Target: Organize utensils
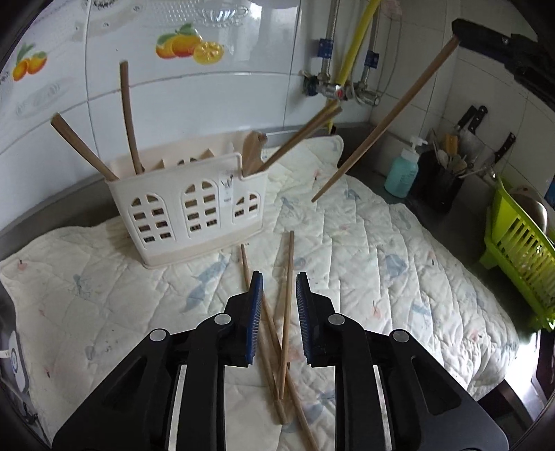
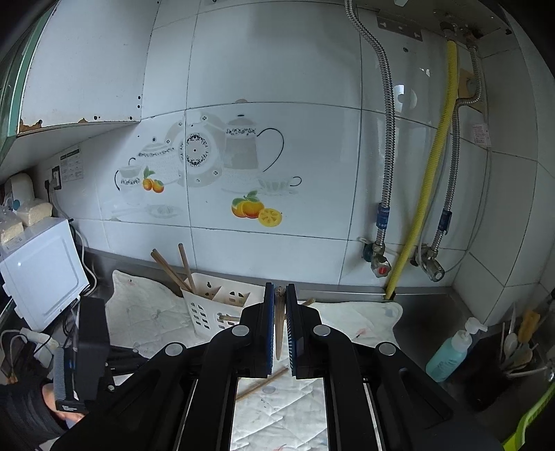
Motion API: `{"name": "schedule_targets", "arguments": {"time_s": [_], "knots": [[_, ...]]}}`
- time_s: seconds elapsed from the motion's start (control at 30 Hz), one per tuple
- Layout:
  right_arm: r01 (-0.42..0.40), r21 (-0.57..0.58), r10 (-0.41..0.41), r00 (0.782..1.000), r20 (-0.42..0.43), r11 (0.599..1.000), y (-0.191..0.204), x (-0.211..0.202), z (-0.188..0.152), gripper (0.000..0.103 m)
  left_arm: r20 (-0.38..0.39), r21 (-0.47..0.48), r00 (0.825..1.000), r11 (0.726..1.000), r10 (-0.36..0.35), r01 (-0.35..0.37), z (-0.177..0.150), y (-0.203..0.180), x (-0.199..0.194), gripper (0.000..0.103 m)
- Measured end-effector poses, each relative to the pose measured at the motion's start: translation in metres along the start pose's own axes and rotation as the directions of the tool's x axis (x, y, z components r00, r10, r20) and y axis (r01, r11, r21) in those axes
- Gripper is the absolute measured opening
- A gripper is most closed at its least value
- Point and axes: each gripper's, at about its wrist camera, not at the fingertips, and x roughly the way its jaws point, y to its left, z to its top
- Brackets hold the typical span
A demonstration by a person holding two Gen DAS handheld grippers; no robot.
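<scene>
A cream slotted utensil caddy [image 1: 187, 208] [image 2: 208, 308] stands on a quilted cloth [image 1: 381, 260] by the tiled wall, with several wooden utensils and chopsticks leaning in it. Loose wooden chopsticks [image 1: 286, 312] lie crossed on the cloth in front of it. My left gripper [image 1: 279, 277] hangs low over them, jaws a little apart on either side of the sticks, the pads clear of them. My right gripper [image 2: 279, 288] is shut on one chopstick [image 2: 279, 312]. In the left wrist view that chopstick [image 1: 381, 121] slants down from the right gripper [image 1: 461, 33] at the upper right, its tip in the air above the cloth.
A teal soap bottle [image 1: 402, 173] and a black holder with spoons and knives [image 1: 440, 184] stand at the right by the wall. A green dish rack [image 1: 520, 249] sits at the far right. Pipes with valves [image 1: 336, 90] run down the wall. A white appliance [image 2: 41, 270] stands at the left.
</scene>
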Motion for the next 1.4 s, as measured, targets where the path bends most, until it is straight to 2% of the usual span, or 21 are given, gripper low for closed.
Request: {"name": "schedule_targets", "arguments": {"time_s": [0.17,0.3,0.5,0.63,0.77,0.8,1.07,1.1,1.13,1.3,1.4], "knots": [[0.009,-0.001,-0.009,1.0,0.004,1.0,-0.01,-0.004,-0.006,0.007,-0.067,0.005,0.997,0.999,-0.042,0.042,-0.009,-0.011,0.038,0.02],[0.015,0.004,-0.015,1.0,0.004,1.0,-0.02,-0.003,-0.009,0.007,-0.104,0.018,0.993,0.998,-0.059,0.061,-0.007,-0.021,0.065,0.036],[0.019,0.013,-0.019,1.0,-0.005,1.0,-0.033,0.005,-0.015,0.007,-0.163,0.069,0.986,0.996,-0.038,0.05,0.002,-0.033,0.107,0.036],[0.019,0.017,-0.019,1.0,-0.01,1.0,-0.038,0.011,-0.018,0.007,-0.18,0.085,0.983,0.996,-0.026,0.042,0.01,-0.035,0.129,0.028],[0.021,0.022,-0.021,1.0,-0.02,1.0,-0.043,0.018,-0.02,0.007,-0.194,0.103,0.981,0.994,-0.006,0.026,0.017,-0.036,0.145,0.026],[0.021,0.022,-0.021,1.0,-0.021,1.0,-0.044,0.019,-0.021,0.007,-0.196,0.11,0.981,0.994,0.001,0.021,0.018,-0.036,0.148,0.023],[0.02,0.02,-0.019,1.0,-0.022,1.0,-0.045,0.022,-0.022,0.007,-0.22,0.121,0.975,0.993,0.041,-0.014,0.019,-0.032,0.166,0.022],[0.02,0.02,-0.02,1.0,-0.022,1.0,-0.045,0.022,-0.022,0.007,-0.227,0.126,0.973,0.992,0.044,-0.016,0.018,-0.033,0.168,0.012],[0.02,0.021,-0.019,1.0,-0.023,1.0,-0.045,0.022,-0.022,0.007,-0.239,0.131,0.97,0.991,0.046,-0.015,0.017,-0.033,0.171,0.009],[0.021,0.019,-0.021,0.999,-0.024,1.0,-0.044,0.022,-0.021,0.007,-0.216,0.133,0.975,0.991,0.051,-0.022,0.015,-0.033,0.167,0.005],[0.023,0.009,-0.023,1.0,-0.016,1.0,-0.042,0.017,-0.019,0.007,-0.179,0.136,0.983,0.991,0.037,-0.013,0.015,-0.034,0.147,0.005]]}}
